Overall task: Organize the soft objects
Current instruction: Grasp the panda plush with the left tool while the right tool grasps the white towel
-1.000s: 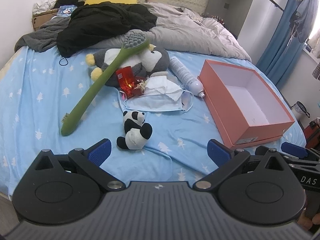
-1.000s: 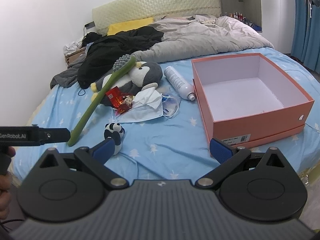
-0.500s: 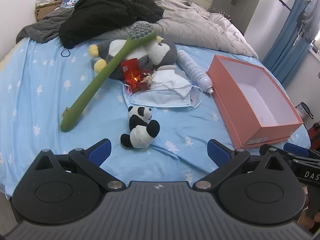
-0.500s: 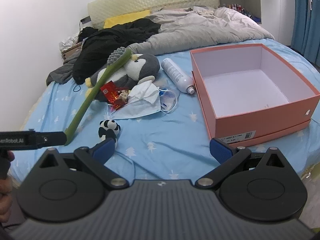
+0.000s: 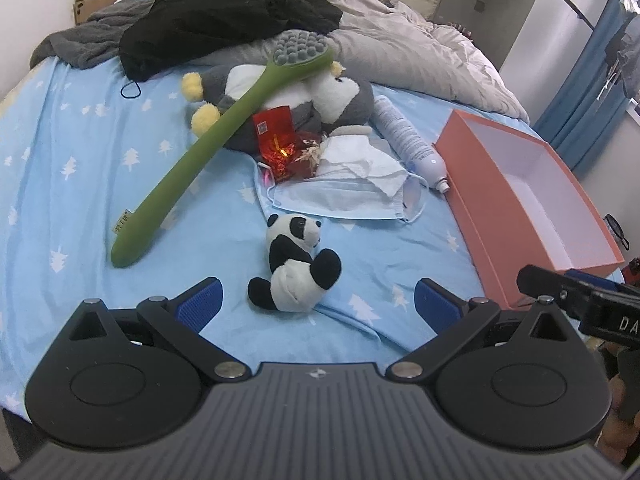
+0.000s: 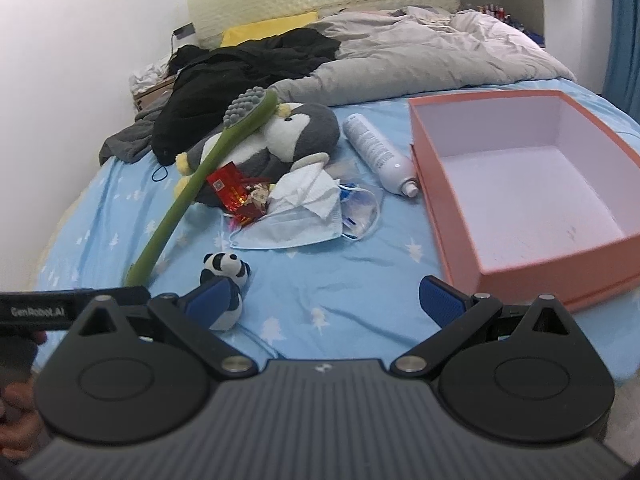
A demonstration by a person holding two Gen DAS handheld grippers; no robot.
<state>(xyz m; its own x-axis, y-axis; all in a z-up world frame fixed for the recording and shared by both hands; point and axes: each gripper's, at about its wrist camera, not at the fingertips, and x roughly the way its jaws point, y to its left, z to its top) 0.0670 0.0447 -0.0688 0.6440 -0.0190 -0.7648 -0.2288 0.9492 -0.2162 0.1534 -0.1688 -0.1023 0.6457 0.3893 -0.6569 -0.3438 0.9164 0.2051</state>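
In the left wrist view, the small black-and-white plush panda [image 5: 298, 266] lay closer than a second before, centred just ahead of the left gripper [image 5: 318, 300], whose blue-padded fingers [image 5: 200, 298] stood wide apart, holding nothing. It lay on the blue tree-print bed sheet [image 5: 72, 152].

The right wrist view showed the whole inside of the empty salmon-pink cardboard box [image 6: 532, 184]. The right gripper [image 6: 328, 300] was spread open too, its left finger hiding part of the panda.

Right gripper [image 6: 326, 300] gapes wide beside the panda plush [image 6: 226, 270].
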